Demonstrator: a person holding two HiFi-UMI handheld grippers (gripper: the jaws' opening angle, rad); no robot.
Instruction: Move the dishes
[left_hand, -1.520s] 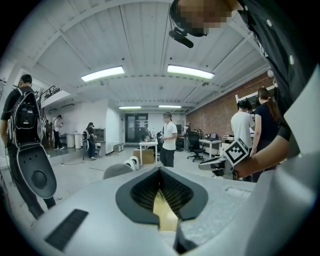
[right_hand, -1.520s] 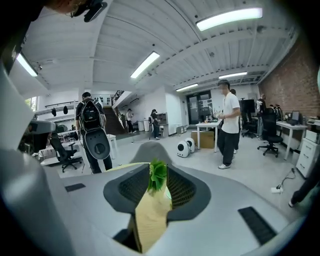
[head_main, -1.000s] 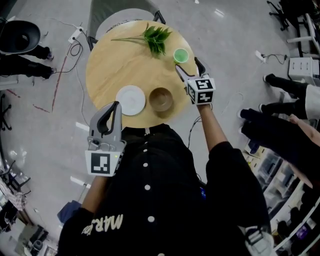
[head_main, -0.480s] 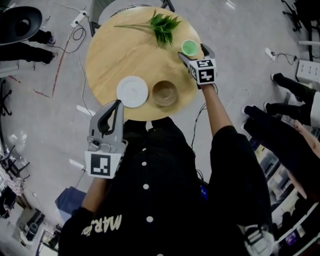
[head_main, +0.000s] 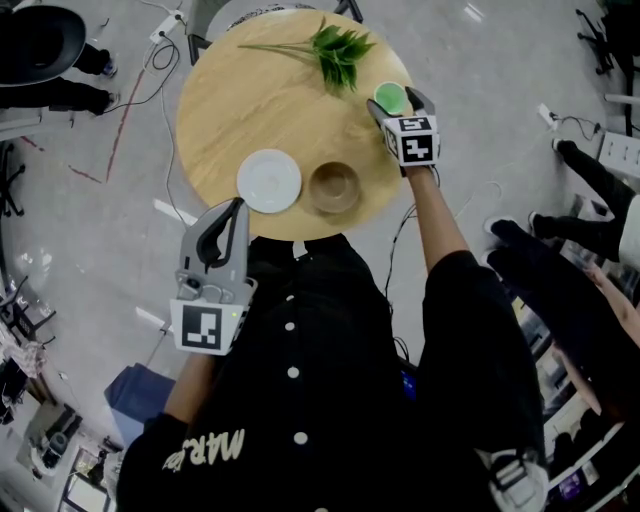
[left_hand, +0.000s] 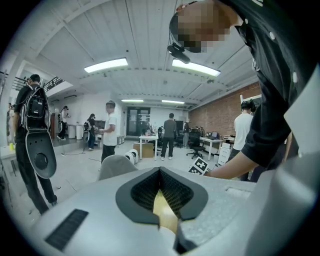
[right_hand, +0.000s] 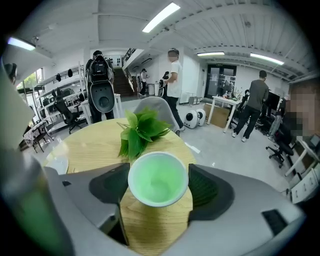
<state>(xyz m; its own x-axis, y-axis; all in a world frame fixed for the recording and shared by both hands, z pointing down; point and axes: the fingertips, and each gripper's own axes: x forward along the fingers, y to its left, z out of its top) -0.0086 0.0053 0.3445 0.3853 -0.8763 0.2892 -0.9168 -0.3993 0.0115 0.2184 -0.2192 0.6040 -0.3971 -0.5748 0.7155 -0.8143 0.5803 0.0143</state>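
A small green cup (head_main: 391, 98) stands near the right edge of the round wooden table (head_main: 240, 110). My right gripper (head_main: 400, 103) reaches down around it. Its jaws have just been closing, and in the right gripper view the cup (right_hand: 158, 179) fills the gap with both pads against its sides. A white plate (head_main: 269, 181) and a brown bowl (head_main: 333, 187) sit side by side at the table's near edge. My left gripper (head_main: 232, 212) is shut and empty, held close to my body just short of the plate; its own view shows the jaws (left_hand: 160, 172) together.
A sprig of green leaves (head_main: 340, 52) lies at the table's far side, just behind the cup (right_hand: 137, 131). A grey chair (head_main: 245, 12) stands beyond the table. People stand on the floor to the right and left, and cables lie on the floor.
My right gripper has moved forward and down from beside the green cup until its jaws are around it. The left gripper has stayed where it was.
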